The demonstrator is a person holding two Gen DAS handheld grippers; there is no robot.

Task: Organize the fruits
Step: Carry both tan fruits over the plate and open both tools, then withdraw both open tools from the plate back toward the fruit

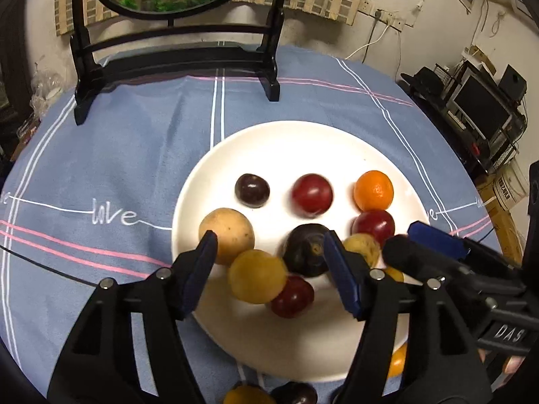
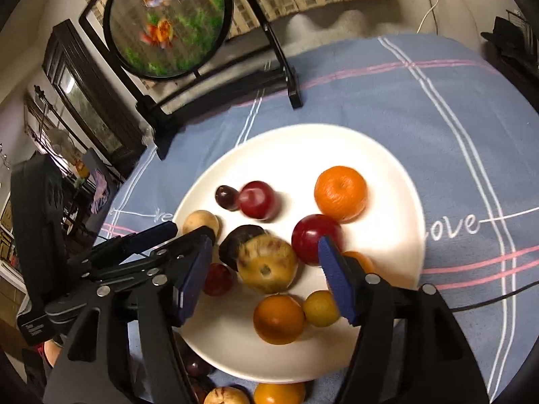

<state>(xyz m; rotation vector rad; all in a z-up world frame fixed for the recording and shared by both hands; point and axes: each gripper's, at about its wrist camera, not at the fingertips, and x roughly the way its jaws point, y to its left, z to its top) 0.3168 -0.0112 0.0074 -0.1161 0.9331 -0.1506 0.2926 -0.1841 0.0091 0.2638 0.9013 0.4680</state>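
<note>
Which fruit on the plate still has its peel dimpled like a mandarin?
The bright orange mandarin at the far right of the white plate. Its skin is pitted with a stem dimple, while the red plums beside it are smooth.

Cut off by the lower edge of the left wrist view: a yellow fruit point(image 1: 248, 395) and a dark fruit point(image 1: 296, 393) beside the white plate point(image 1: 289, 141). Half hidden behind a finger point(image 1: 340, 269): the dark plum point(image 1: 303, 249). Smeared by motion blur in the right wrist view: the round framed fish picture point(image 2: 168, 20), cropped at the top.
</note>
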